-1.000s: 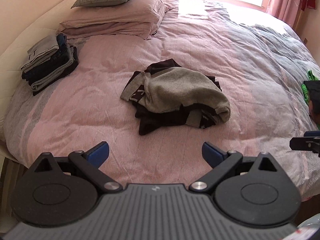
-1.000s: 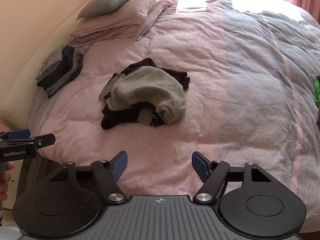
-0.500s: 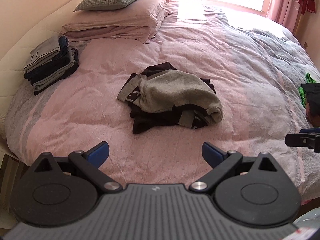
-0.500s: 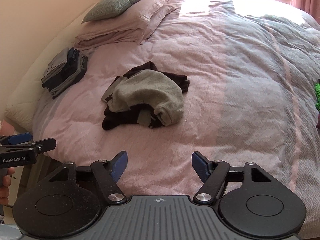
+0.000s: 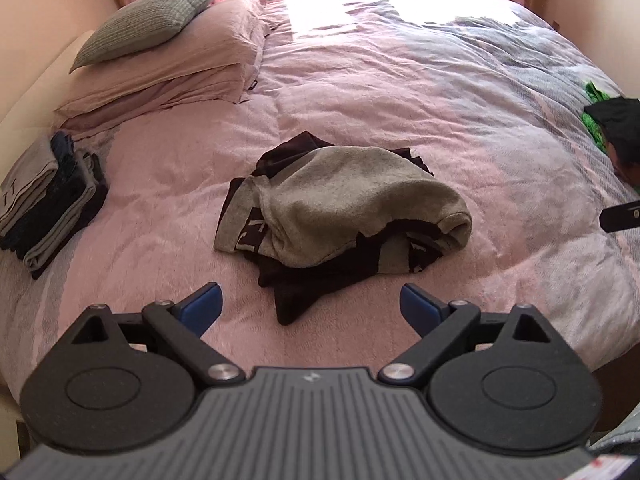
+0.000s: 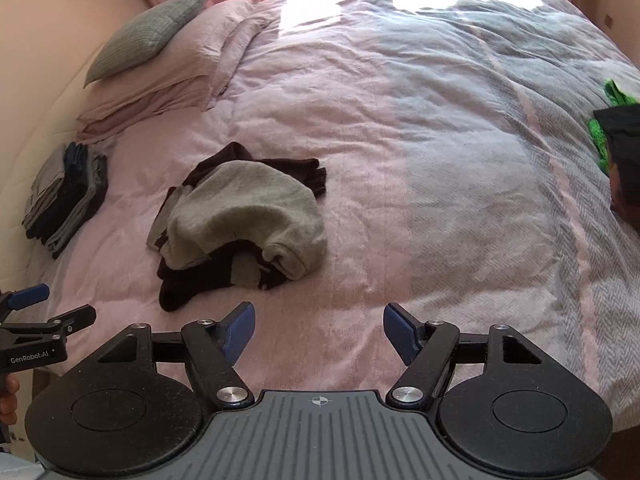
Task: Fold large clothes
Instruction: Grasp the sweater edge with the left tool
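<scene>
**Bed With Unfolded Sweater, Both Tongs Spread**

Pink bedding [image 5: 400, 92] covers the bed. At its centre lies a crumpled grey and dark brown sweater [image 5: 344, 208]. A stack of folded clothes [image 5: 48, 200] sits at the left edge, near the pillows [image 5: 168, 68]. Left tongs [image 5: 310, 306] and right tongs [image 6: 318, 332] hover spread and empty, short of the sweater.

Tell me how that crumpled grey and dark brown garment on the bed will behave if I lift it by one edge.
The garment lies slumped in soft folds, so it will probably drape limply. Its bunched layers may unfurl and trail. It looks thick, so perhaps fairly heavy.
</scene>
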Available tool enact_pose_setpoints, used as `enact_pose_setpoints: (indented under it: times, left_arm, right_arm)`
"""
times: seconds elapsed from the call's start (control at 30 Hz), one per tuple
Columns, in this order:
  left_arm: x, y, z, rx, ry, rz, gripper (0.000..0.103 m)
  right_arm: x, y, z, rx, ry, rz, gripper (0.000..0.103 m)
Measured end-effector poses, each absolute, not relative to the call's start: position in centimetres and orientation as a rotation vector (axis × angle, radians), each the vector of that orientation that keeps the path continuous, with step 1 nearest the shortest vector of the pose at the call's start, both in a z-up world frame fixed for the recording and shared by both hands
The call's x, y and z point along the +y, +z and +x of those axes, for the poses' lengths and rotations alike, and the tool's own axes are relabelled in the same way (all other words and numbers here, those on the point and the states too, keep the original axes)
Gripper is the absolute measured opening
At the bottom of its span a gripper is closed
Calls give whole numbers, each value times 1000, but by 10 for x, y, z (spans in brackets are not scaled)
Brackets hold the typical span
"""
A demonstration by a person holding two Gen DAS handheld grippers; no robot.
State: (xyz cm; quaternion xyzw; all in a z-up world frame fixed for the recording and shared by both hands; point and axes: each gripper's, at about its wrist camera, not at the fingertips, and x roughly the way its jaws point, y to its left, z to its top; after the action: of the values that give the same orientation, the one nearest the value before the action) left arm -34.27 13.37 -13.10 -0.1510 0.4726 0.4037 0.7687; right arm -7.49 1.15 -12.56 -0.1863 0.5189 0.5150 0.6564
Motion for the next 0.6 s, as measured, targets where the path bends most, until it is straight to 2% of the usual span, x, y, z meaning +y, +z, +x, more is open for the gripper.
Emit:
enact_pose_setpoints:
  times: [0.2,0.43,0.6]
  left_arm:
    - [180,-176,-336,1075,699,-137,82]
    - [192,-252,-321,1134,438,201,77]
    - [192,-310,-313,1160,301,456,65]
  right_arm:
    - [29,-143,-92,1226,1000,-353,68]
    - [25,-167,-104,1264,795,-316,68]
    - [-2,-183,-106,1300,614,-276,68]
